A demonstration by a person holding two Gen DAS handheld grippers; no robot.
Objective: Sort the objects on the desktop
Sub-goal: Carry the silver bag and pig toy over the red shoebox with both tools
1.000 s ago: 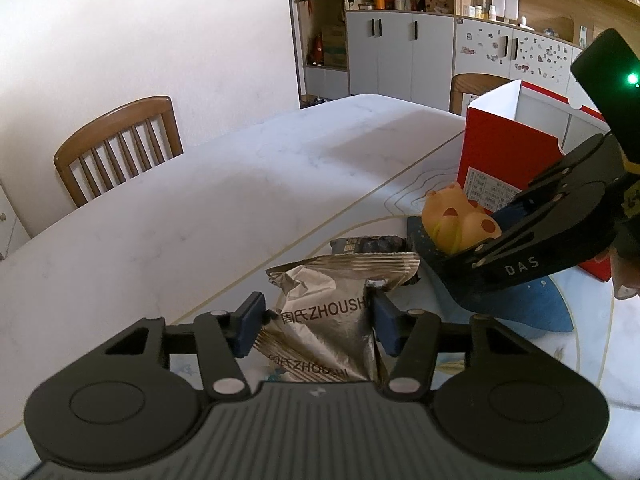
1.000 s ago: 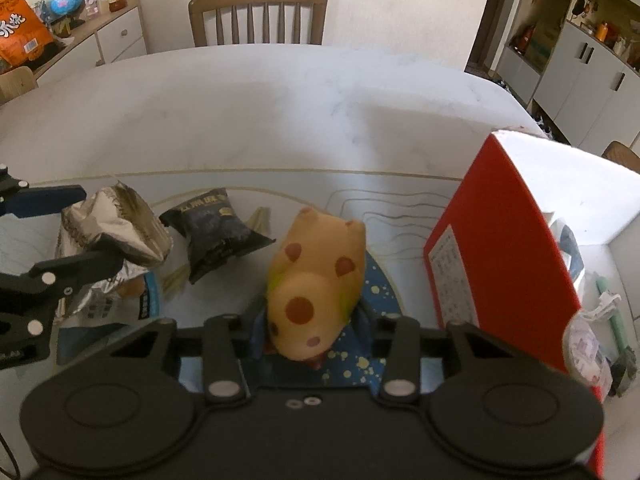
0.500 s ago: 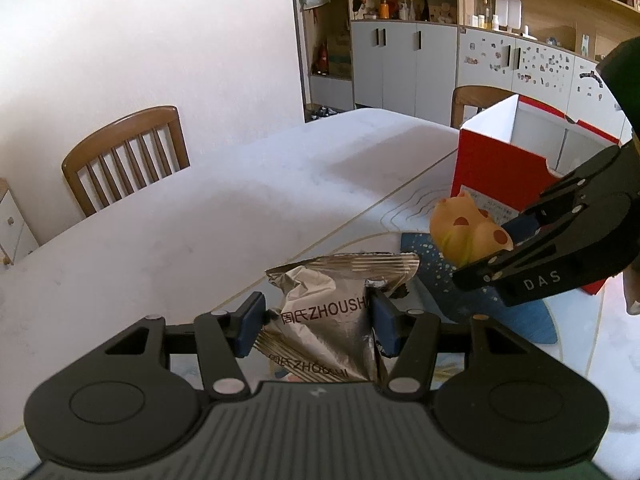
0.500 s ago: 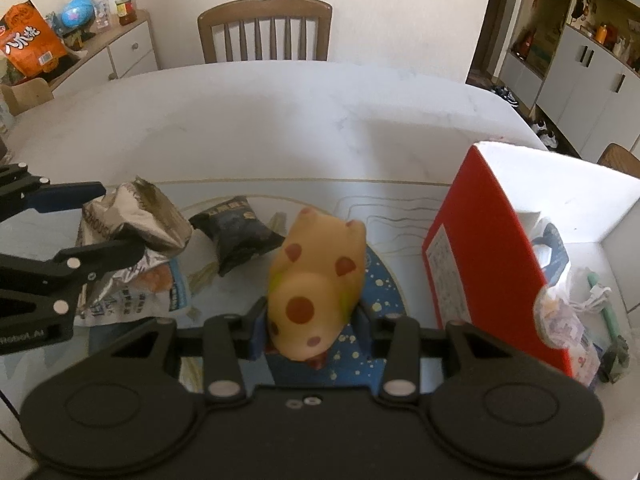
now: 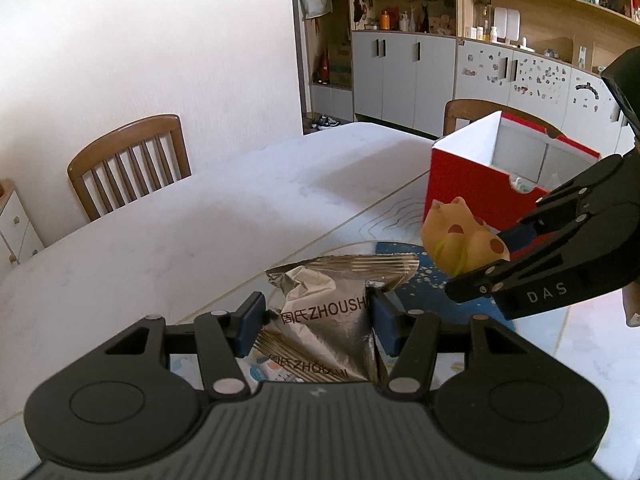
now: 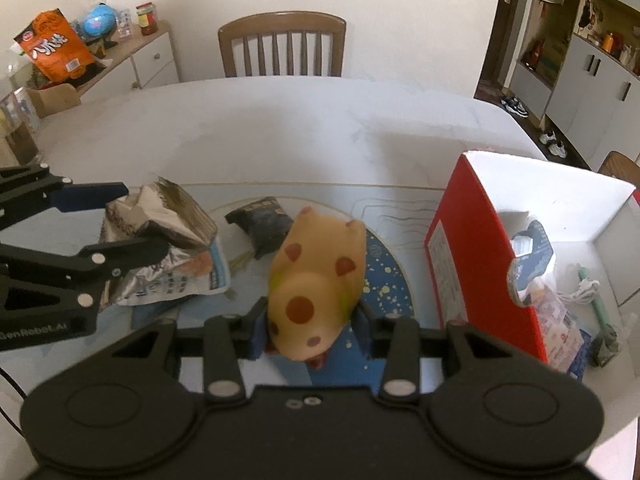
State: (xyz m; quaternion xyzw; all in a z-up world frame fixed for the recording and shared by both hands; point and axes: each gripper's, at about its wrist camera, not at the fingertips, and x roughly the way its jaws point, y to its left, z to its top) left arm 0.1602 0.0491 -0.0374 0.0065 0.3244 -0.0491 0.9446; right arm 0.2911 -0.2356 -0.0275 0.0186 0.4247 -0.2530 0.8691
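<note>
The left wrist camera sits just behind its own gripper (image 5: 316, 320), low and close over the table (image 5: 168, 240), facing across it toward a chair (image 5: 128, 164) and the far cabinets (image 5: 404, 76). The right wrist camera sits just behind the right gripper (image 6: 312, 320), tilted more steeply down, facing the table's far edge and another chair (image 6: 282, 46). Both views share the silver bag (image 5: 324, 316) (image 6: 160, 220), the spotted toy (image 5: 460, 240) (image 6: 316, 276), the red box (image 5: 480, 192) (image 6: 476, 264) and the blue mat (image 5: 424, 284) (image 6: 384, 280). Each camera also catches the other gripper from the side.
</note>
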